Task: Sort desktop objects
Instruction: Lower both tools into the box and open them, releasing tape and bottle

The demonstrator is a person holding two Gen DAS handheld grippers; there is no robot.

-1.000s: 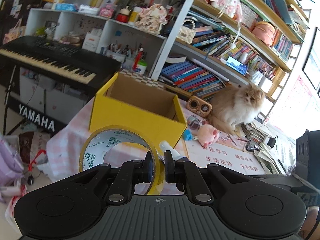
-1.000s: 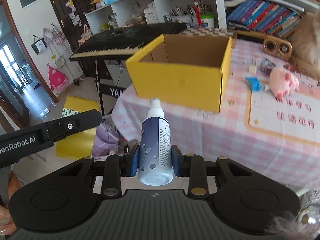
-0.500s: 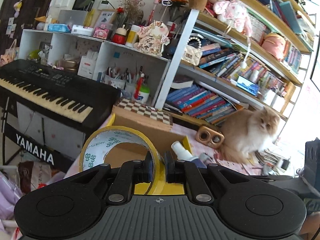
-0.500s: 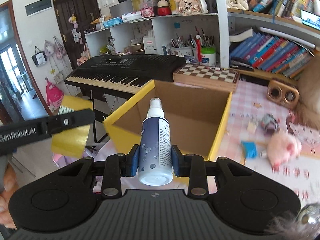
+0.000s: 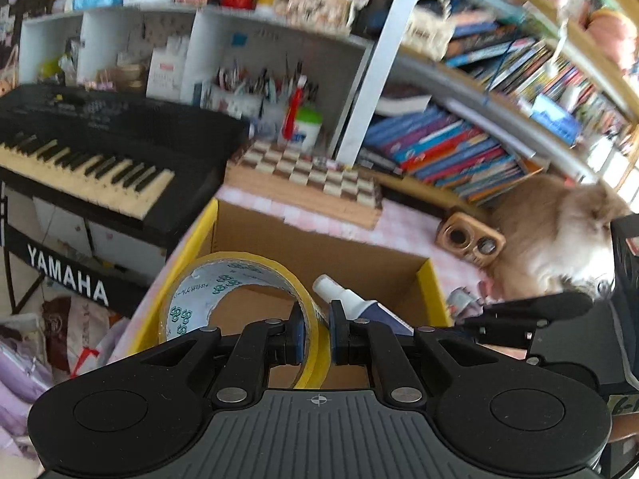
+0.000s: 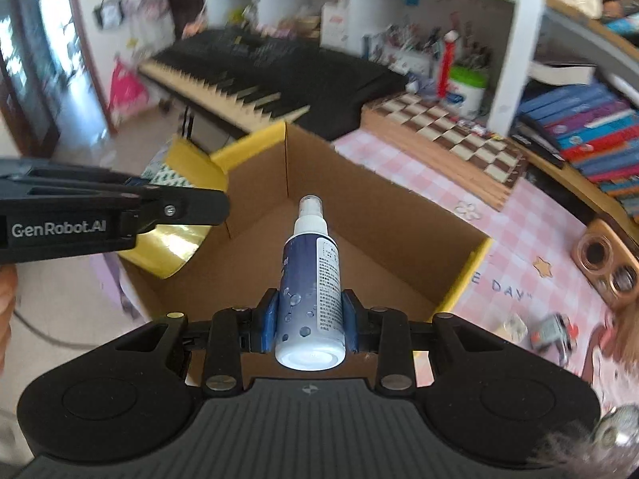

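box (image 6: 359,239) on table (image 6: 519,231), chessboard (image 6: 447,135) behind

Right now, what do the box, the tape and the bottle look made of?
Box: cardboard, matte brown inside, yellow outside.
Tape: glossy yellow plastic film on a printed, probably card, core.
Bottle: likely plastic, smooth, with a glossy blue label.

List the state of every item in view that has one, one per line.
Left gripper: shut on tape.
Right gripper: shut on bottle.
Tape: held over the box.
Bottle: capped, held over the box.
Box: open, nothing seen inside.
Chessboard: folded shut.
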